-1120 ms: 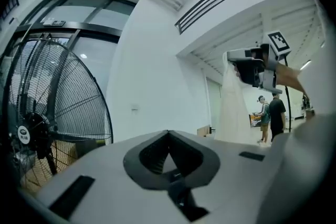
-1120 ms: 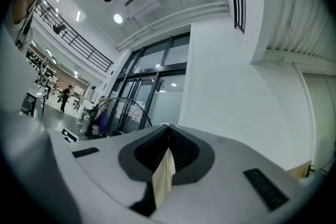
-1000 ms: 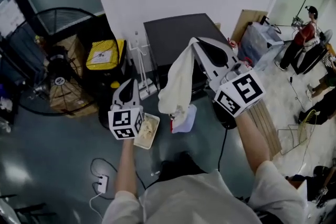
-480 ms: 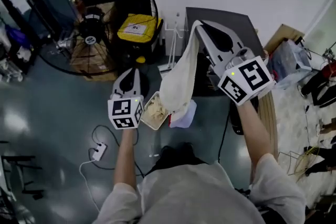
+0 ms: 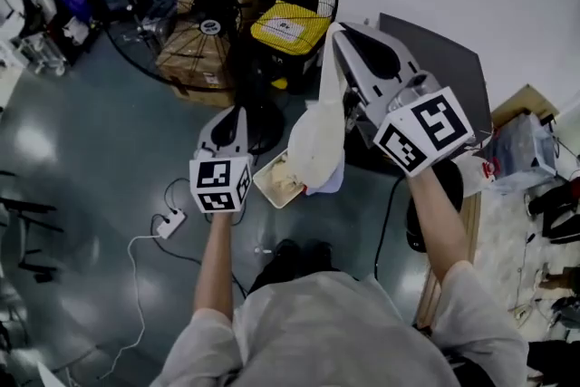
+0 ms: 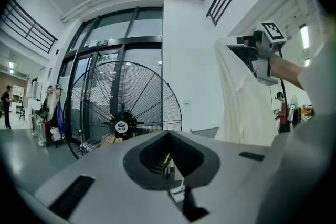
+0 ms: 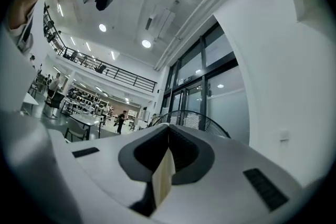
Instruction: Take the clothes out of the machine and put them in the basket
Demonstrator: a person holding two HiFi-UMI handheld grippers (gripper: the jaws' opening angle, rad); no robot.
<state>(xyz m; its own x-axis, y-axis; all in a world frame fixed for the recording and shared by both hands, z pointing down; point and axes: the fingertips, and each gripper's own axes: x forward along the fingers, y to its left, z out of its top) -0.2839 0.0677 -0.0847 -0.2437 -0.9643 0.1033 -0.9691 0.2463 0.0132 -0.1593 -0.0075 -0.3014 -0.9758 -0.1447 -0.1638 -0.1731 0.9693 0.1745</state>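
My right gripper (image 5: 337,29) is shut on the top edge of a cream cloth (image 5: 319,145), which hangs down in a loose bunch. In the right gripper view a strip of the cloth (image 7: 163,182) shows pinched between the closed jaws (image 7: 169,128). Below the cloth, a small white basket (image 5: 268,188) with pale fabric in it sits on the floor. My left gripper (image 5: 239,111) is held out to the left of the cloth, shut with nothing in it. The left gripper view shows its closed jaws (image 6: 169,132), with the hanging cloth (image 6: 242,107) to the right. The dark machine (image 5: 444,59) stands behind my right hand.
A big floor fan (image 5: 217,4) stands ahead, with a cardboard box (image 5: 186,59) and a yellow-lidded black bin (image 5: 290,27) beside it. A power strip (image 5: 170,224) with a white cable lies on the floor at left. A lavender item (image 5: 332,184) lies next to the basket.
Both grippers and my view have swung left, away from the dark machine and towards the fan. The cloth has stayed in the right gripper and now hangs more bunched above the basket.
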